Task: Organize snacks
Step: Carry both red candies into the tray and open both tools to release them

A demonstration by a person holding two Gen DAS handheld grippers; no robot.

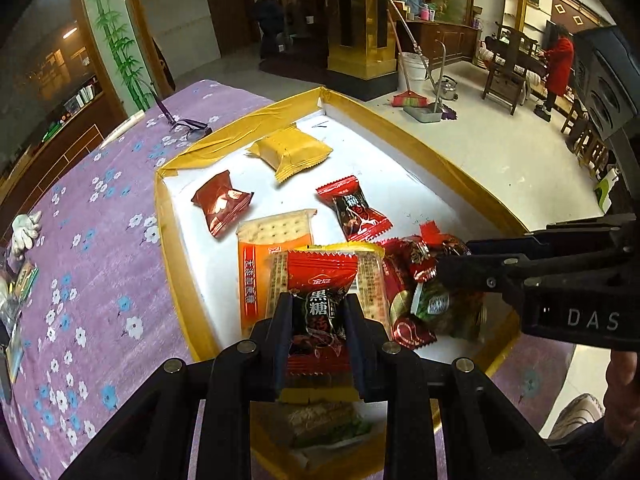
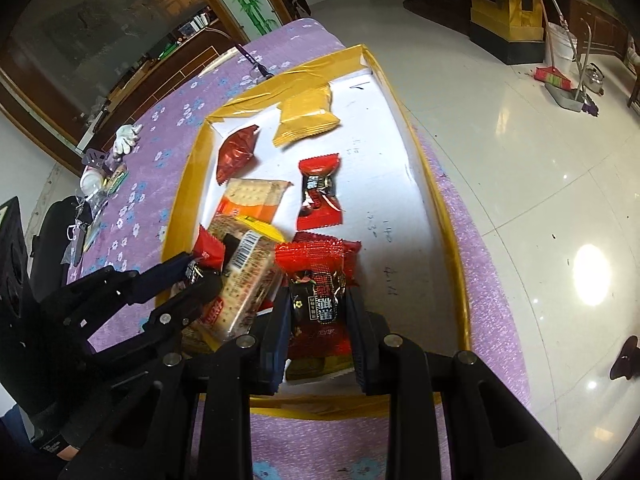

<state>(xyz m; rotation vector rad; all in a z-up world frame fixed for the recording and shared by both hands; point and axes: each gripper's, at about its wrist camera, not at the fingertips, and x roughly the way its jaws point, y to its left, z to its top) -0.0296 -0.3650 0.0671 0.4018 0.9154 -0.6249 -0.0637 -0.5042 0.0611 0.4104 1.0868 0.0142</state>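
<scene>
A shallow white tray with a yellow taped rim lies on the purple floral cloth and holds loose snacks. My left gripper is shut on a red-and-black candy above the tray's near end. My right gripper is shut on another red-and-black candy close beside it. In the tray lie a yellow packet, a dark red packet, an orange cracker pack, a red candy and a clear-wrapped cracker pack.
Glasses and a white glove lie on the cloth left of the tray, with small clutter near the glove. The table edge drops to a tiled floor on the right. A broom, chairs and a person in a red coat are far off.
</scene>
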